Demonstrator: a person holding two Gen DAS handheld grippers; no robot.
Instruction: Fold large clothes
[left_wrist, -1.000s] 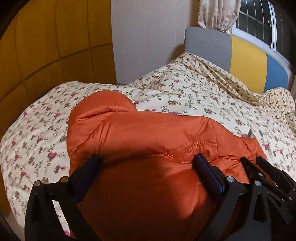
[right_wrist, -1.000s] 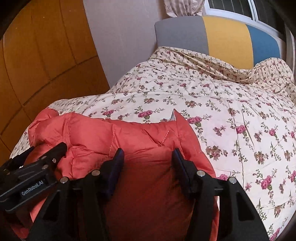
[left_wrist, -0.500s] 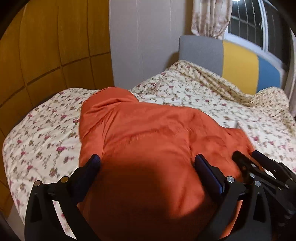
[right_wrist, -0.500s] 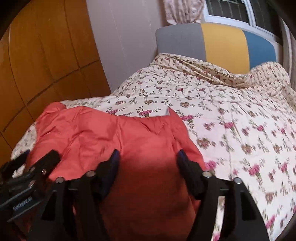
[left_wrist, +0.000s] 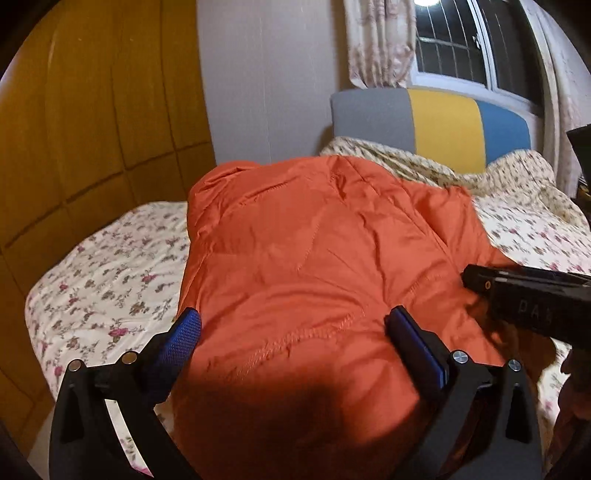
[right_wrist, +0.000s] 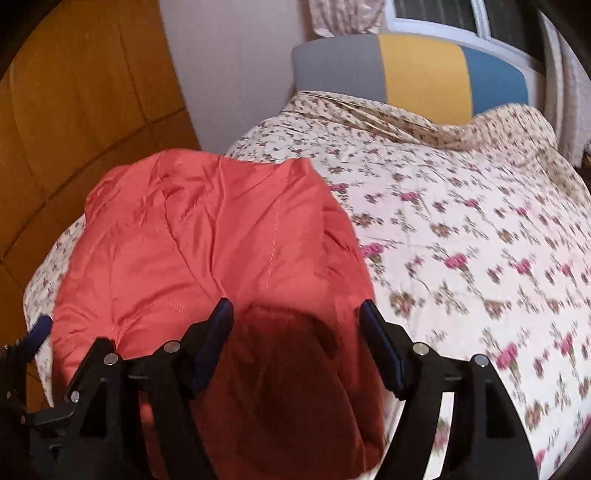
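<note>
On the bed, toward its foot and the side nearest the wooden wall panels, your orange padded jacket lies in a puffed, rumpled heap on the floral quilt, well short of the headboard with its grey, yellow and blue blocks.

Your left gripper hangs over the near part of the jacket with its jaws spread wide; the blue pads stand on either side of a stitched seam, and neither one pinches the fabric, so nothing is grasped. In the right wrist view your right gripper sits above the jacket's edge nearest the open quilt, jaws released and parted, with shadowed orange cloth showing between them but not clamped. Its pads look apart from the fabric, though motion blur softens the edges.

From the left wrist view, the right gripper's black body pokes in at the side away from the panels, and pale embossed letters on it read roughly "PA"; the rest is too blurred to make out. No other writing or brand mark can be read on the jacket, quilt or headboard.

Beyond the headboard you see a barred window with a pale patterned curtain hanging beside it.
</note>
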